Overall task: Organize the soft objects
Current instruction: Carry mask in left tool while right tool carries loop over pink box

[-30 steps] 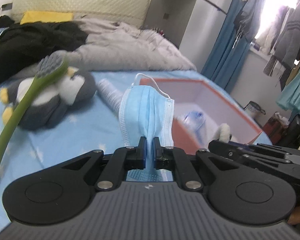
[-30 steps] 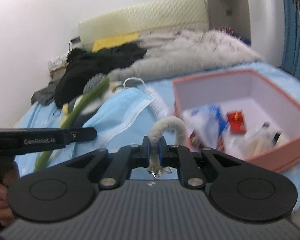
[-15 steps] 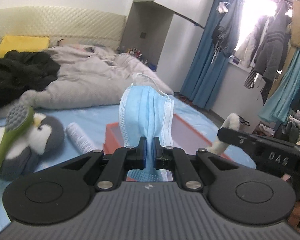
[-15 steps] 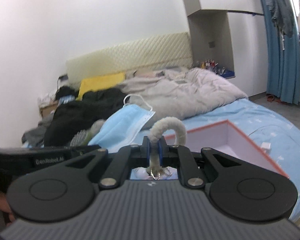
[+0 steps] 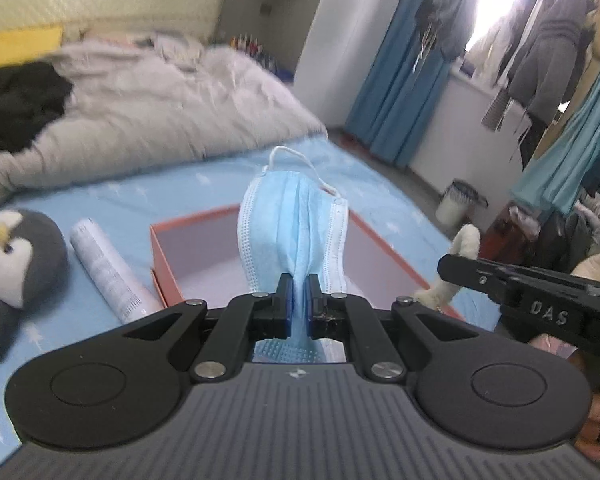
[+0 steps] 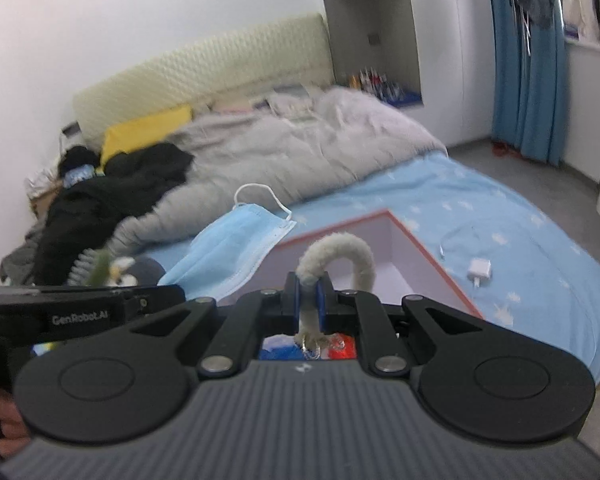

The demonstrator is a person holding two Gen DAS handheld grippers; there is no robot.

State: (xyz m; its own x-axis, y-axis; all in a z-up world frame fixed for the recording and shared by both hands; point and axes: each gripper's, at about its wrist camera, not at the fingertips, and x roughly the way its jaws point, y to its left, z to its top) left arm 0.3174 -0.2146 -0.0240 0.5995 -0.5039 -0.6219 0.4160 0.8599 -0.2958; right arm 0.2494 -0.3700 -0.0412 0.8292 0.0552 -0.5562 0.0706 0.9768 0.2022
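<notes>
My left gripper [image 5: 298, 298] is shut on a light blue face mask [image 5: 294, 224] and holds it upright above the pink box [image 5: 188, 256] with the orange rim. My right gripper [image 6: 307, 294] is shut on a fuzzy cream loop [image 6: 340, 252] with a small metal ring at its lower end, also over the box [image 6: 400, 252]. The mask [image 6: 236, 252] shows in the right wrist view, and the cream loop [image 5: 466, 240] in the left wrist view. A grey penguin plush [image 5: 16, 264] lies on the blue sheet left of the box.
A white printed tube [image 5: 108, 272] lies between the penguin and the box. A grey duvet [image 6: 284, 152] and black clothes [image 6: 112, 188] cover the head of the bed. A white charger with cable [image 6: 478, 270] lies right of the box. A green brush [image 6: 90, 268] stands near the penguin.
Both grippers tilted back down toward the bed and box after a raised look half a second ago. The mask and the cream loop stay gripped. The green brush slid out to the left edge.
</notes>
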